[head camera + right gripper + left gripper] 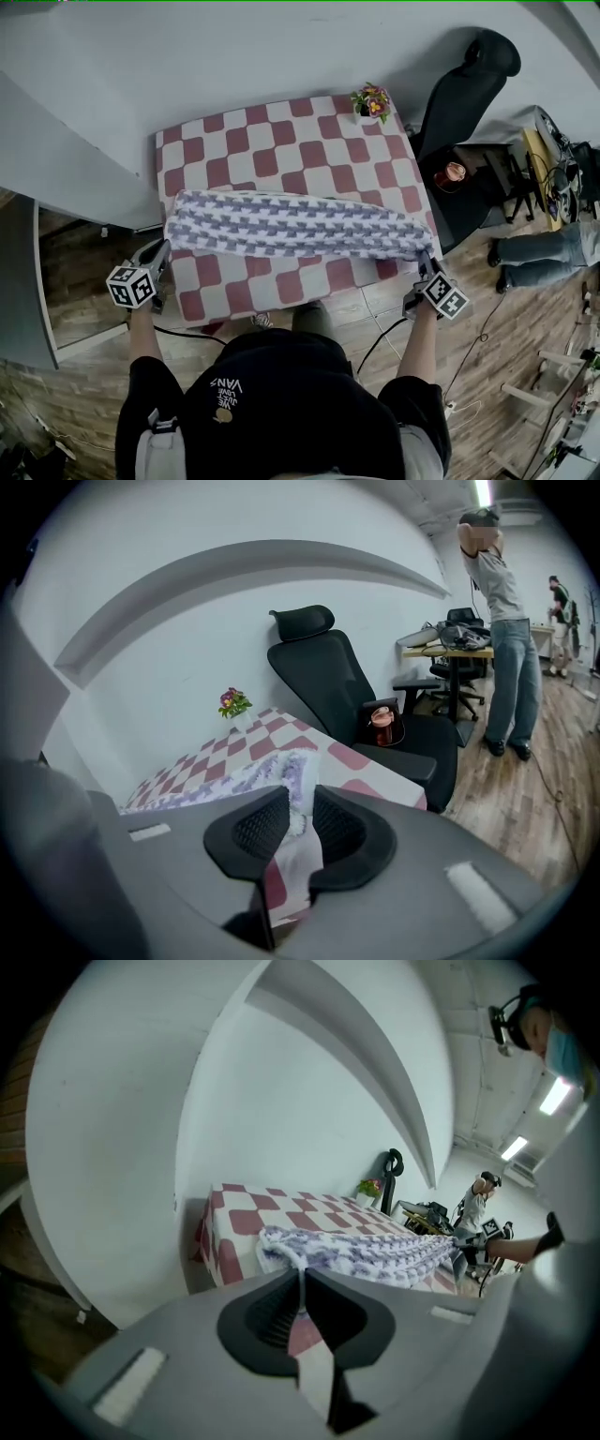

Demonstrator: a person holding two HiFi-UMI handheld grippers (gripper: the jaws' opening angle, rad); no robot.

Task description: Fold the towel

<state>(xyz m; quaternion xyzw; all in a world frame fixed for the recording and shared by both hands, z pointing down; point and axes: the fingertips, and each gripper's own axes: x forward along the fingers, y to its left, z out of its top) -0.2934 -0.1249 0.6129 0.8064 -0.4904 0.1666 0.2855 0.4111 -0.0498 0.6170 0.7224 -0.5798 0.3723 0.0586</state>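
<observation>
While the left gripper [161, 251] and right gripper [424, 261] each clamp one end of the towel [295, 230], its long axis runs crosswise between them.

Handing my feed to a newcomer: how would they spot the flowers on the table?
Look at the red-and-white checked table against the white wall. At its far right corner, beside the black office chair, stand the flowers. Pink and yellow, they alone stand upright; the towel stretches across the near side.
</observation>
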